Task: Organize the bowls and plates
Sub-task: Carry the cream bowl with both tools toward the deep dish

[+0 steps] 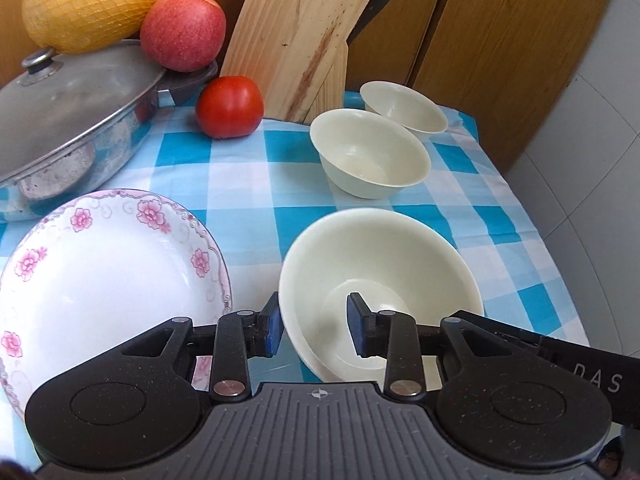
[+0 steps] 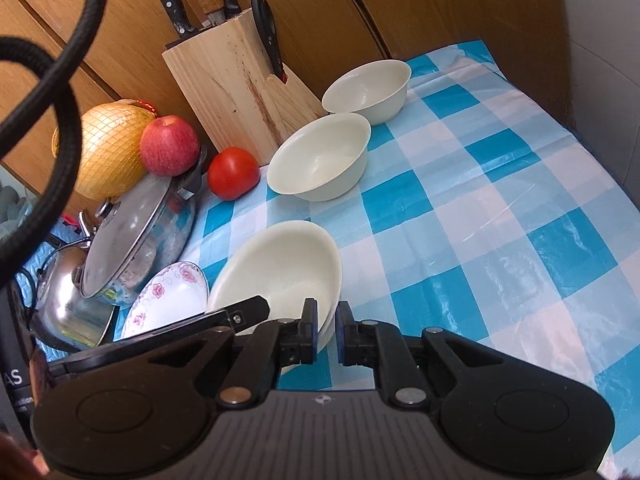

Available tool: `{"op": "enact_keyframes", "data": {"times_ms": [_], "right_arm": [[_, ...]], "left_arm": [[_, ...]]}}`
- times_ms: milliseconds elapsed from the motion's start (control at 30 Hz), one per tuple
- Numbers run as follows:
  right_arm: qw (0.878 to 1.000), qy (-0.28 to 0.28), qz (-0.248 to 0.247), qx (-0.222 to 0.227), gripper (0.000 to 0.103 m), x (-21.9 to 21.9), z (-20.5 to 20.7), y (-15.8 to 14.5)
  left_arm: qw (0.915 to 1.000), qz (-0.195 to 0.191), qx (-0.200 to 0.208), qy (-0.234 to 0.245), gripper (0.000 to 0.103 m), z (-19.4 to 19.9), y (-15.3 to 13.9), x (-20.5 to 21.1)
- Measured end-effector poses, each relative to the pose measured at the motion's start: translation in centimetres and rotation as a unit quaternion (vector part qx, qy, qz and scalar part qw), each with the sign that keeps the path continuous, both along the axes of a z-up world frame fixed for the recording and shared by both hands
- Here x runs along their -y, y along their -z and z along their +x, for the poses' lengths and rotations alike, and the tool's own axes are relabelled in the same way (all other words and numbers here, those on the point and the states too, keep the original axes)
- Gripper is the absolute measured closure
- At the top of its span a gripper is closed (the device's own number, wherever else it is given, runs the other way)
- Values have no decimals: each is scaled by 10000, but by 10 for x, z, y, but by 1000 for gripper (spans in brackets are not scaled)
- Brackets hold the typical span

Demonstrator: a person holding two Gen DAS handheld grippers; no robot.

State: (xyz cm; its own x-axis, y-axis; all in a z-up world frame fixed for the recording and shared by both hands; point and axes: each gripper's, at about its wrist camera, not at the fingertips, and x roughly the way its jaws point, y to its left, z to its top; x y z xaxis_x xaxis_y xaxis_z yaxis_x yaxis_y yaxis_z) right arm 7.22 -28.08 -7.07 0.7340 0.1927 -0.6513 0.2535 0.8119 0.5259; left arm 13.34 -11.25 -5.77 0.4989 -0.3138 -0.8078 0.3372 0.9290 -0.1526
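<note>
Left wrist view: a lidded pan (image 1: 76,120), apple (image 1: 183,29), tomato (image 1: 229,107) and knife block (image 1: 296,40) crowd the counter's (image 1: 248,184) back edge, beside two cream bowls (image 1: 370,153). The left hand-held gripper (image 1: 316,330) straddles the nearest bowl's (image 1: 380,276) rim, fingers apart, a flowered plate (image 1: 104,276) alongside. The right hand-held gripper (image 2: 327,330) brackets that bowl's other rim, narrowly parted.

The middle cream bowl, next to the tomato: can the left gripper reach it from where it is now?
Probably not directly. The left gripper is open, straddling the near bowl's rim, and that bowl sits between it and the middle bowl. It would have to lift over first.
</note>
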Motion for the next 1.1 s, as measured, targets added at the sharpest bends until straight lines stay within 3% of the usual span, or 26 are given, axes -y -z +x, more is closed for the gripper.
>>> {"op": "enact_keyframes", "data": {"times_ms": [100, 200, 300, 500, 700, 1100], "right_arm": [[9998, 126, 80, -141, 90, 6, 4, 6], [9995, 254, 151, -86, 90, 13, 4, 5], [9989, 390, 253, 17, 85, 22, 2, 2], [9977, 569, 376, 42, 84, 34, 4, 2], [9976, 612, 325, 35, 83, 36, 8, 3], [9979, 618, 132, 105, 78, 34, 23, 0]], "left_arm": [[9998, 96, 155, -54, 50, 4, -4, -8], [9999, -125, 61, -98, 51, 10, -7, -17], [9994, 46, 333, -121, 38, 8, -13, -16], [9986, 100, 516, -27, 37, 7, -16, -7], [9959, 440, 796, -8, 34, 5, -16, 4], [9949, 504, 869, -76, 30, 19, -18, 6]]}}
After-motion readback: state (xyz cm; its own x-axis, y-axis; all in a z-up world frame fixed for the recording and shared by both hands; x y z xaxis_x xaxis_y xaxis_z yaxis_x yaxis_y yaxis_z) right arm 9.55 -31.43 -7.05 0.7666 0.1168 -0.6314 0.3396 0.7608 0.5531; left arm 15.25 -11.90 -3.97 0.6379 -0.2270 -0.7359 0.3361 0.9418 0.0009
